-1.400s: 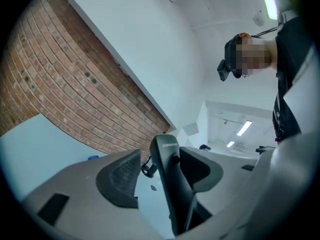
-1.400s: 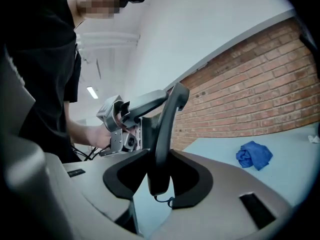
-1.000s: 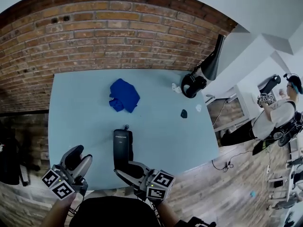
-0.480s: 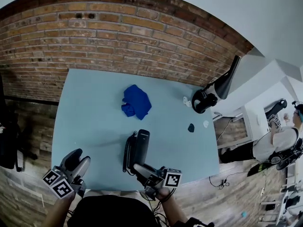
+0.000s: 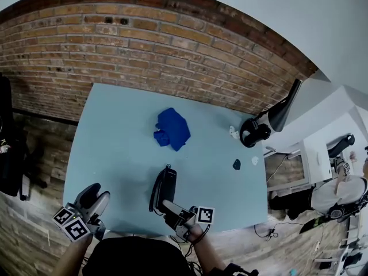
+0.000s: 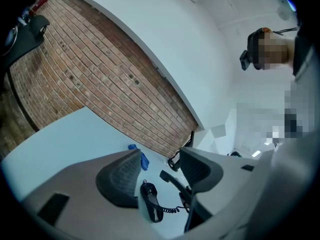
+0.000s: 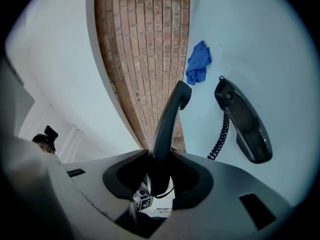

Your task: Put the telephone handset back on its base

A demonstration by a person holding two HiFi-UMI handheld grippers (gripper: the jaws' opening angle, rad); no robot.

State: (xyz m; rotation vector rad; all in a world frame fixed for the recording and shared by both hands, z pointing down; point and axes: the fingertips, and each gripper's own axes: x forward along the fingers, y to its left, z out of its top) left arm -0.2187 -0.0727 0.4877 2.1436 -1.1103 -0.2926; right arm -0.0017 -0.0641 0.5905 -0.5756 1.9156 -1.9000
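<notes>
The black telephone base (image 5: pixel 164 187) lies on the light blue table (image 5: pixel 115 142) near its front edge. It also shows in the right gripper view (image 7: pixel 243 125), with its coiled cord (image 7: pixel 220 136) running toward me. My right gripper (image 5: pixel 171 207) is shut on the black handset (image 7: pixel 168 121), which sticks out between the jaws, just off the base's near end. In the left gripper view the handset (image 6: pixel 171 178) hangs right of the base (image 6: pixel 151 204). My left gripper (image 5: pixel 92 202) is open and holds nothing, at the table's front left.
A crumpled blue cloth (image 5: pixel 172 129) lies mid-table behind the base. A black headset (image 5: pixel 255 132) on a stand sits at the table's right corner, with a small dark item (image 5: pixel 236 164) and white bits (image 5: pixel 232 132) nearby. A brick wall (image 5: pixel 172 50) backs the table.
My right gripper has rolled and sunk with the handset, ending at the base's near end. My left gripper has dropped slightly. The head view has shifted, so the table sits further right.
</notes>
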